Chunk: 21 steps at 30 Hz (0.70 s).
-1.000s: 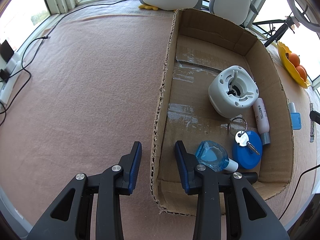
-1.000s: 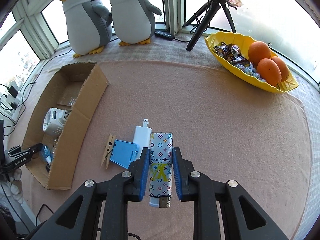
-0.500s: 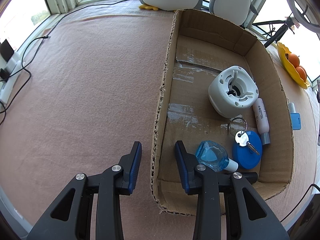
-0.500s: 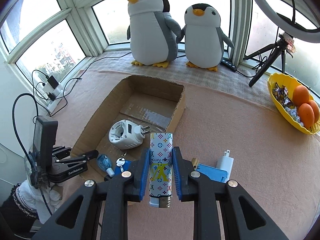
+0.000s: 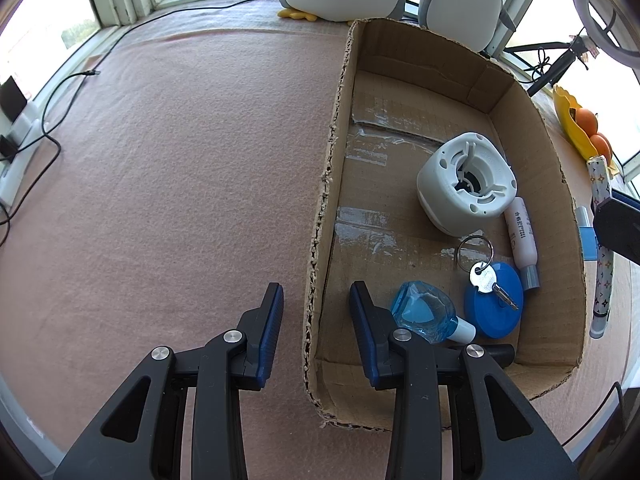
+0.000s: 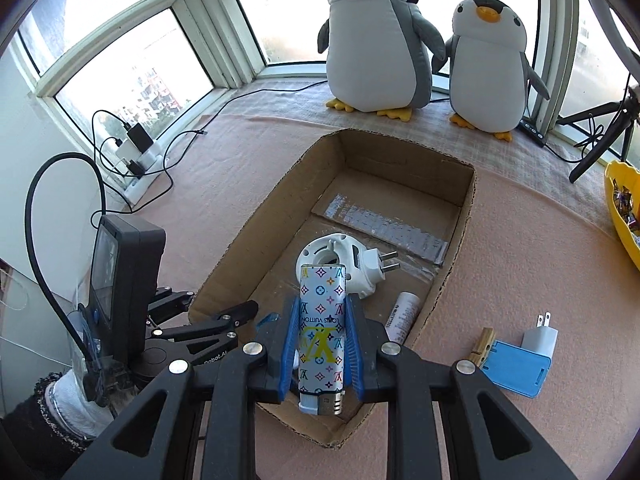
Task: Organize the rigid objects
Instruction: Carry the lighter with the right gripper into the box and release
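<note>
- The right gripper point(image 6: 322, 344) was clamped on a monogram-patterned lighter point(image 6: 322, 332), blue pads pressed on both long sides, metal end toward the camera.
- The lighter hung over the near end of the cardboard box point(image 6: 464, 236); in the left view it showed beside the box's right wall point(image 5: 600, 216).
- The left gripper point(image 5: 316, 312) straddled the box's left wall point(image 5: 320, 216), one finger outside on the pink cloth point(image 5: 168, 168), the other inside. The jaws looked only narrowly parted; whether the pads pressed the cardboard I cannot tell.
- Inside the box lay a white plug-in device point(image 5: 466, 184), a small white tube point(image 5: 520, 232), a key on a ring point(image 5: 484, 276) across a blue round lid point(image 5: 494, 306), and a clear blue bottle point(image 5: 424, 312).
- Outside the box, on the cloth to its right, lay a wooden clothespin point(image 6: 482, 346), a blue flat case point(image 6: 516, 368) and a white charger point(image 6: 540, 338), close together.
- Two plush penguins point(image 6: 376, 40) stood by the window beyond the box; a yellow bowl point(image 6: 620, 208) sat at the far right.
</note>
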Each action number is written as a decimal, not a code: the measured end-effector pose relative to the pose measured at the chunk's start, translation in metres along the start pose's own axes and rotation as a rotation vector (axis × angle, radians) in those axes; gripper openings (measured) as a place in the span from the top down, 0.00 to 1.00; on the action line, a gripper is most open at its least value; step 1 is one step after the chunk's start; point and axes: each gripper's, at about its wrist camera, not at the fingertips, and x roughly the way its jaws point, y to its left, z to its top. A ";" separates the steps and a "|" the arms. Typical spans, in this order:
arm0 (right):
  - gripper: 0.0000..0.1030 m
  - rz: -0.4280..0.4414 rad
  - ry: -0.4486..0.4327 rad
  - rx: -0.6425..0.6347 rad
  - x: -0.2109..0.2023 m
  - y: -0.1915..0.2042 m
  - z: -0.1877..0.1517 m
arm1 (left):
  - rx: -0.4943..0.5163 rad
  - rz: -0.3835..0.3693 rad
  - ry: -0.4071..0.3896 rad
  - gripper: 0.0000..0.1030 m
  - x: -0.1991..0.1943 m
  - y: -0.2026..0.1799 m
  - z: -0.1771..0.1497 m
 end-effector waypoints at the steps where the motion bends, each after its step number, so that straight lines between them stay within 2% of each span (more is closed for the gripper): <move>1: 0.80 -0.003 0.004 -0.002 0.002 0.000 0.000 | -0.001 0.000 0.000 0.66 0.000 0.000 0.000; 21: 0.80 -0.016 0.043 -0.004 0.022 0.002 -0.005 | -0.001 -0.001 -0.001 0.66 0.000 0.001 -0.001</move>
